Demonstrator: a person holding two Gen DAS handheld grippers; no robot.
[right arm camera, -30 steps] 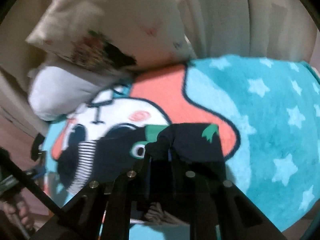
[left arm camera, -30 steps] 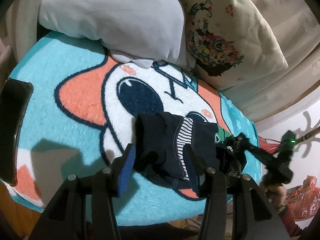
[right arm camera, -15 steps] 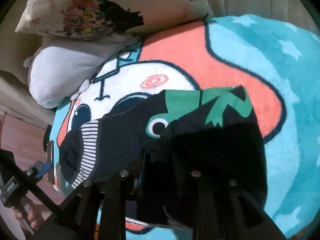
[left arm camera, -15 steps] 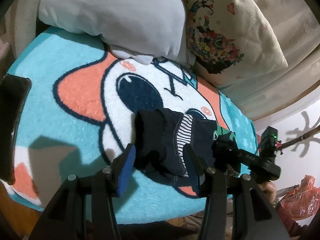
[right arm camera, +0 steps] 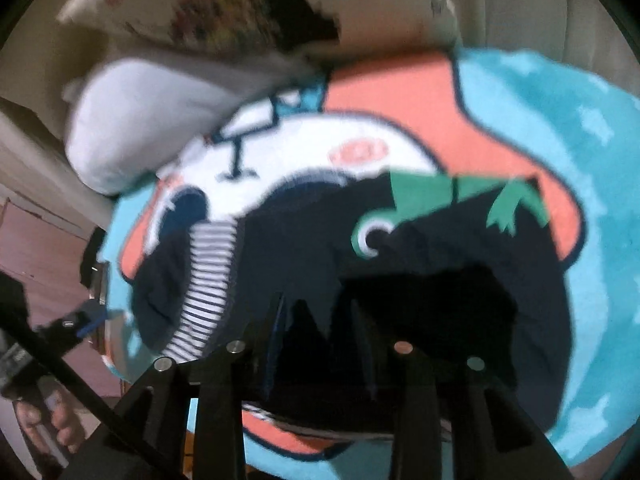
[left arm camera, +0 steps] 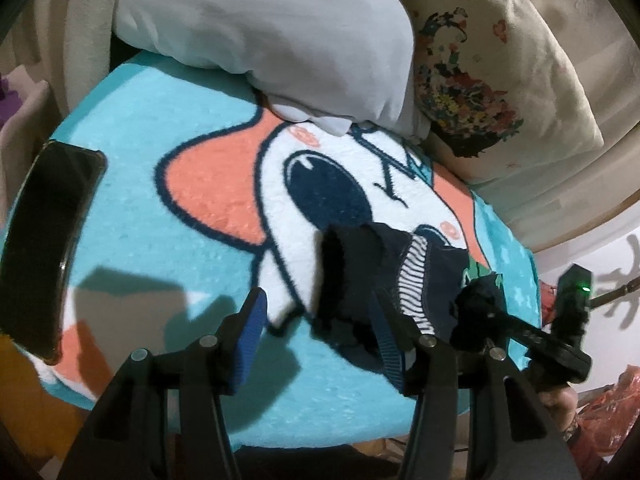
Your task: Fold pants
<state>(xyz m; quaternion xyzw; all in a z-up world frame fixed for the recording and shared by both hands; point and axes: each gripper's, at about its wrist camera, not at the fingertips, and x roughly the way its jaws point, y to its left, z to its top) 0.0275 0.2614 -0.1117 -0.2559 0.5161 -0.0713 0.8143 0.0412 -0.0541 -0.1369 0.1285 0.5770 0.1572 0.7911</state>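
Note:
Small navy pants [left arm camera: 360,272] with a striped waistband and a green animal print [right arm camera: 424,196] lie bunched on a teal cartoon blanket [left arm camera: 168,160]. My left gripper [left arm camera: 318,320] straddles the waistband end. Its jaws are opening: the left blue pad [left arm camera: 252,328] stands clear of the cloth and the right pad sits against it. In the blurred right wrist view, my right gripper [right arm camera: 320,316] hovers low over the other end of the pants. Its jaws are opening too, with dark cloth lying loose between the fingers. The same gripper [left arm camera: 480,312] shows in the left wrist view.
A black phone [left arm camera: 44,248] lies at the blanket's left edge. A white pillow [left arm camera: 260,20] and a floral pillow [left arm camera: 500,80] lean at the back. A red plastic bag [left arm camera: 616,396] sits off the right side. The blanket's near edge drops away below my grippers.
My right gripper sank toward the blanket with the pants' end and its jaws spread apart, letting go of the fold. My left gripper's jaws widened slightly and stayed in place.

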